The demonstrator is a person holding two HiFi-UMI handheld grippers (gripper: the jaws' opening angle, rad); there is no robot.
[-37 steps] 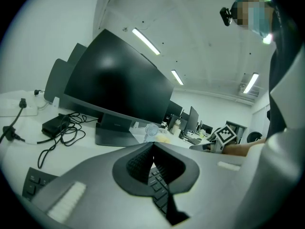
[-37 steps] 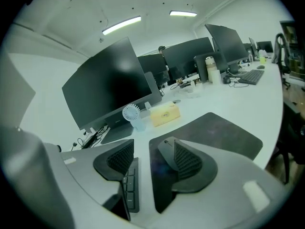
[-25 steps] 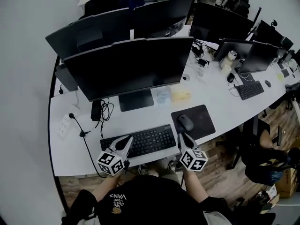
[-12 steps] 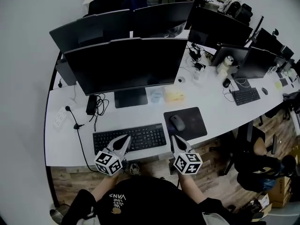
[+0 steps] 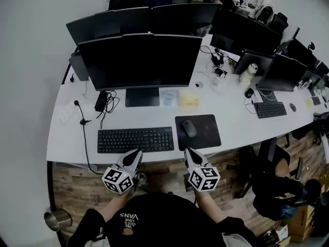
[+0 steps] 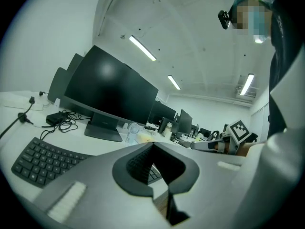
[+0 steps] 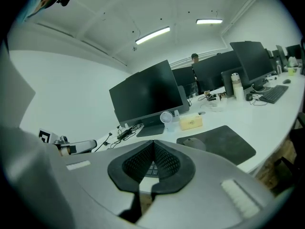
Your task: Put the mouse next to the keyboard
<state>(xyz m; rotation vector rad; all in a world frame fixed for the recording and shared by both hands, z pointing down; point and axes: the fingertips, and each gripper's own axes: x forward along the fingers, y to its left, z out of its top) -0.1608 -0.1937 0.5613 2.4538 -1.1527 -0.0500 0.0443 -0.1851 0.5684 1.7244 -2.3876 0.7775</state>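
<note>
A grey mouse (image 5: 188, 128) lies on the left part of a dark mouse pad (image 5: 198, 131), just right of a black keyboard (image 5: 135, 139) on the white desk (image 5: 241, 122). In the right gripper view the mouse (image 7: 194, 143) shows beyond the closed tips. My left gripper (image 5: 138, 154) and right gripper (image 5: 188, 153) hang side by side just off the desk's front edge, both shut and empty. The left gripper view shows the keyboard (image 6: 43, 161) ahead at left.
A large black monitor (image 5: 140, 63) stands behind the keyboard, with a small fan (image 5: 168, 98) and a yellow box (image 5: 188, 101) by its foot. Cables and a power strip (image 5: 67, 112) lie at the left. More monitors and a second keyboard (image 5: 272, 109) are at the right.
Both grippers have drawn back from over the keyboard and mouse pad to just off the desk's front edge. The right gripper's jaws have closed.
</note>
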